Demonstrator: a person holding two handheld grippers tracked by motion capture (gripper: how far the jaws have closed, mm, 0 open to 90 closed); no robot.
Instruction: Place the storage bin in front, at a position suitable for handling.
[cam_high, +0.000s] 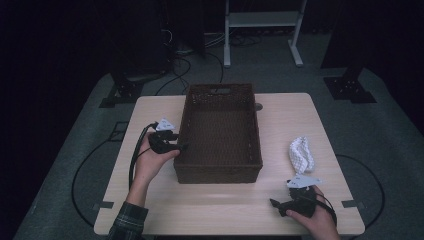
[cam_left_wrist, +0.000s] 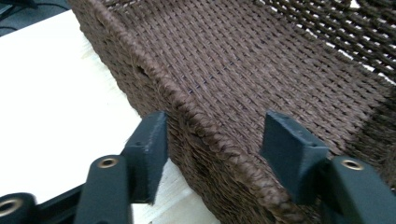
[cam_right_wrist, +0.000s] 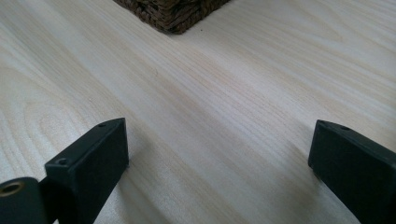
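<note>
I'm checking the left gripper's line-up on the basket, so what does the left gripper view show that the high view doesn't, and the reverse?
Left gripper view: the left gripper straddles the basket rim, one jaw outside the wall and one inside, with gaps at both pads. High view: the white cloth, the right gripper and the whole basket. Both show basket and table.

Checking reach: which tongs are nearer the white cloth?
Right. The right tongs rest on the table just in front of the cloth. The left tongs straddle the basket rim, with the basket between them and the cloth.
</note>
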